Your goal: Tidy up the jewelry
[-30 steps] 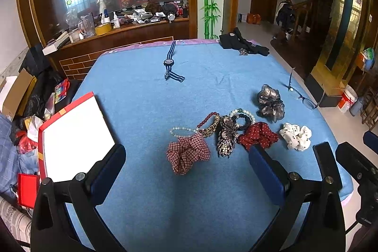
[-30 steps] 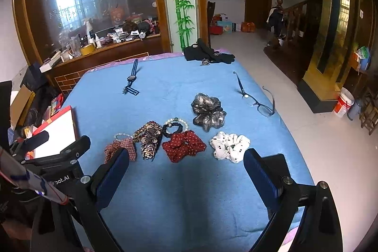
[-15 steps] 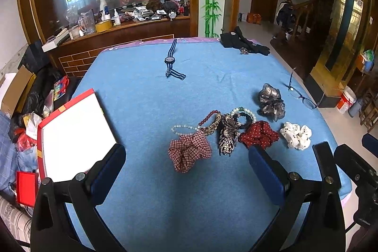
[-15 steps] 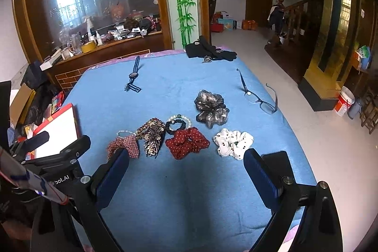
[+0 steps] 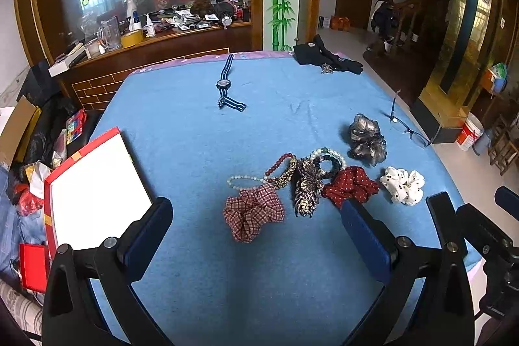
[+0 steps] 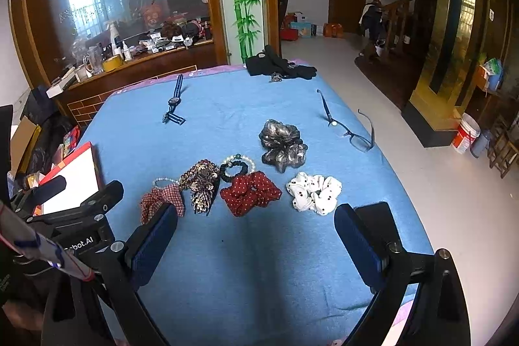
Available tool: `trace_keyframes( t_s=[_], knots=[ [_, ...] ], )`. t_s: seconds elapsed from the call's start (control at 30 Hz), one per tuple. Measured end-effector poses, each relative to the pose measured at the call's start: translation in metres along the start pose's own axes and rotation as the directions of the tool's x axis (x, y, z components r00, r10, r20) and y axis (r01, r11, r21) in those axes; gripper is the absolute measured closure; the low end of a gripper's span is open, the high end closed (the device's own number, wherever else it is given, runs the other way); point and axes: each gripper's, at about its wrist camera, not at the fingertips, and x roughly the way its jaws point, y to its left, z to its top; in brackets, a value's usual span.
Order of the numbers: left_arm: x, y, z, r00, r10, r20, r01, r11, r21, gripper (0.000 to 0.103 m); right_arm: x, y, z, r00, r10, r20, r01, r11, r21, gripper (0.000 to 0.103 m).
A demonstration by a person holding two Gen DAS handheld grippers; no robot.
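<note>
Through my left wrist camera, my left gripper (image 5: 256, 235) hangs spread wide and empty over the blue cloth (image 5: 194, 135), the plaid scrunchie (image 5: 252, 211) lying just beyond its fingers and the red-rimmed box (image 5: 94, 184) to the left. I would take that scrunchie first, coming straight down so the beaded bracelets (image 5: 282, 171) touching it stay put. Through my right wrist camera, my right gripper (image 6: 256, 245) is likewise released, holding nothing; the red dotted scrunchie (image 6: 249, 192) and white dotted scrunchie (image 6: 314, 190) lie just ahead, slightly apart.
</note>
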Motion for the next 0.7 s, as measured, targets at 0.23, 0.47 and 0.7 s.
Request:
trace_keyframes(
  t_s=[0.23, 0.47, 0.7],
  knots=[
    [0.006, -0.002, 0.0, 1.0, -0.011, -0.014, 0.012, 1.0, 0.005, 0.0, 0.006, -0.004, -0.002, 1.0, -0.007, -0.026, 0.007, 1.0, 0.018, 0.004],
    [0.014, -0.01, 0.0, 0.999, -0.016, -0.028, 0.016, 1.0, 0.011, 0.0, 0.012, -0.01, -0.002, 0.999, -0.014, -0.046, 0.015, 1.0, 0.019, 0.004],
    [0.031, -0.01, -0.006, 0.998, -0.006, -0.067, 0.006, 1.0, -0.002, 0.0, 0.03, -0.017, -0.004, 0.994, -0.051, -0.093, 0.052, 0.999, 0.013, 0.004]
  ],
)
